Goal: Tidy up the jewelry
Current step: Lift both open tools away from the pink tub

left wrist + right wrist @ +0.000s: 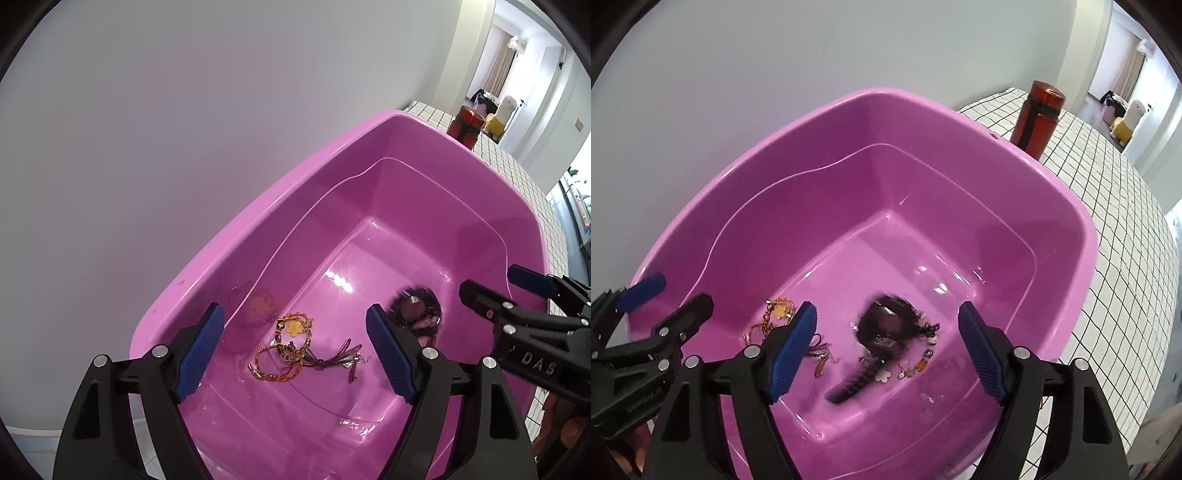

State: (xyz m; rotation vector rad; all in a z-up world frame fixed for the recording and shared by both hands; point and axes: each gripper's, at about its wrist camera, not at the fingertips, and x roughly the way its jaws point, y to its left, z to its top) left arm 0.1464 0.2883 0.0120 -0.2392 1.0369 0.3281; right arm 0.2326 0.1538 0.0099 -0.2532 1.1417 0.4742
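A pink plastic tub (pixel 229 236) (pixel 1082 236) holds jewelry on its floor. A gold braided bracelet with a yellow flower charm (pixel 286 345) (pixel 775 317) lies at the left, with a dark cord piece (pixel 332 360) (pixel 818 350) beside it. A black watch (pixel 882 332) (pixel 415 308), motion-blurred, lies to the right with a beaded charm bracelet (pixel 919 360) next to it. My left gripper (pixel 295 356) is open and empty above the gold bracelet. My right gripper (pixel 886 349) is open and empty above the watch.
The tub stands on a white black-grid cloth (pixel 1115 229) against a plain white wall. A red cylindrical bottle (pixel 1038 118) (pixel 467 125) stands behind the tub's far right corner. A doorway to another room opens at the far right.
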